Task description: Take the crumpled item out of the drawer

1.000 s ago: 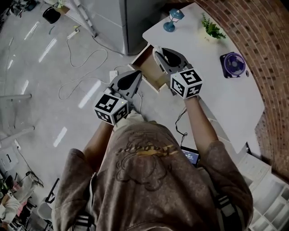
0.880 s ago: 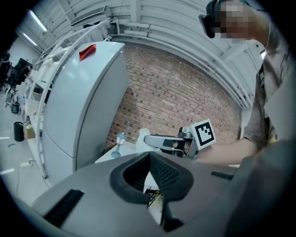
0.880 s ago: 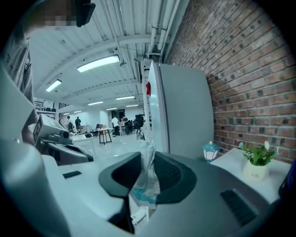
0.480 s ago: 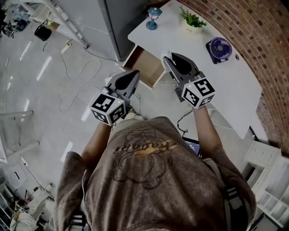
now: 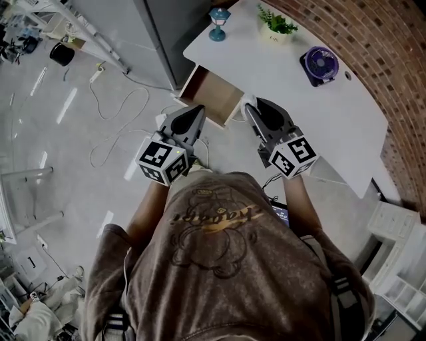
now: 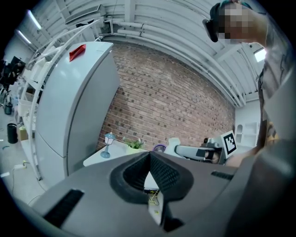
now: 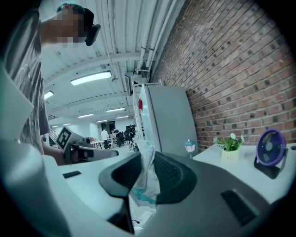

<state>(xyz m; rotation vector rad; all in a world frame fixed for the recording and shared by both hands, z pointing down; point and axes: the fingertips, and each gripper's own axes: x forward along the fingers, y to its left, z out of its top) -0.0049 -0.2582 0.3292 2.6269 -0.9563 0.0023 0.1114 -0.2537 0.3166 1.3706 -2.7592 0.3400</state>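
We pull our right gripper (image 5: pixel 250 108) back from the drawer (image 5: pixel 212 96), pinching the crumpled plastic (image 7: pixel 144 178). It's out, so the job looks nearly done. Our left gripper (image 5: pixel 197 110) is pressed together, empty.

Left tool (image 5: pixel 197 108) closed, right tool (image 5: pixel 252 106) clamped, both near level

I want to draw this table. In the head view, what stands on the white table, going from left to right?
lamp → plant → fan
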